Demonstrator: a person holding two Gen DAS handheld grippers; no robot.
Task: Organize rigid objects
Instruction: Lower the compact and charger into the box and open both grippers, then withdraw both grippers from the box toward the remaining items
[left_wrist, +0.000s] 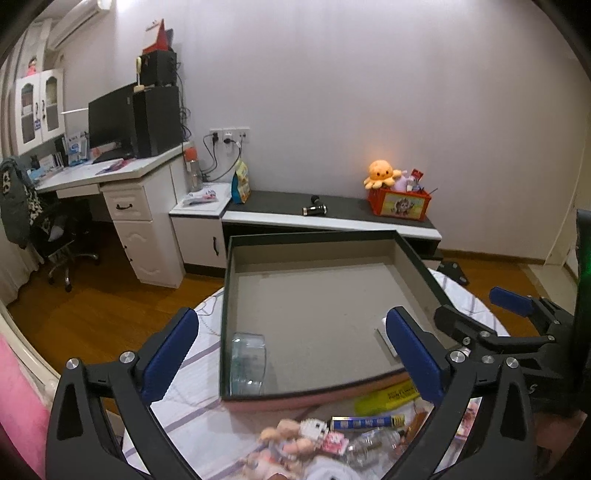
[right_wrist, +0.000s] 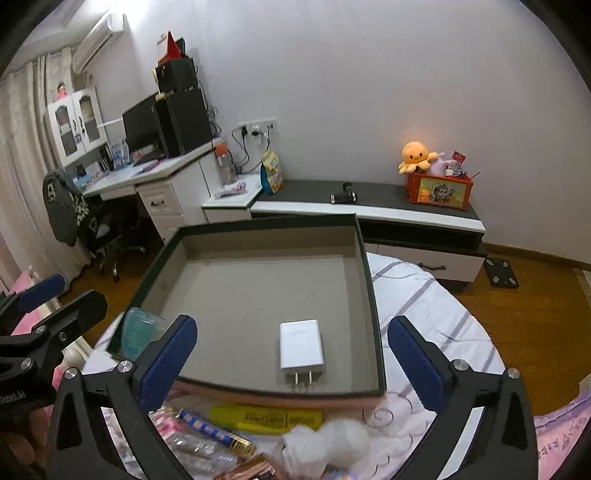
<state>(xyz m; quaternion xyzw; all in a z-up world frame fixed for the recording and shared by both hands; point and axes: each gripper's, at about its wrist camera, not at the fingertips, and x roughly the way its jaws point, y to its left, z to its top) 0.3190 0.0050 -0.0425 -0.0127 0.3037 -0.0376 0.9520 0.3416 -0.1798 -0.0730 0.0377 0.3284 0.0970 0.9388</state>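
A shallow dark-rimmed box with a grey floor sits on the round table. Inside lie a clear plastic cup on its side at the front left and a white charger plug at the front right. My left gripper is open and empty, held above the box's front edge. My right gripper is open and empty over the charger. In front of the box lie a yellow marker, a blue and gold tube, a small clear bottle, a pink and white block toy and soft white fluff.
The table wears a white cloth with purple lines. A wooden floor surrounds it. A low dark-topped cabinet by the wall holds a red toy basket with an orange plush. A desk with a monitor stands at left.
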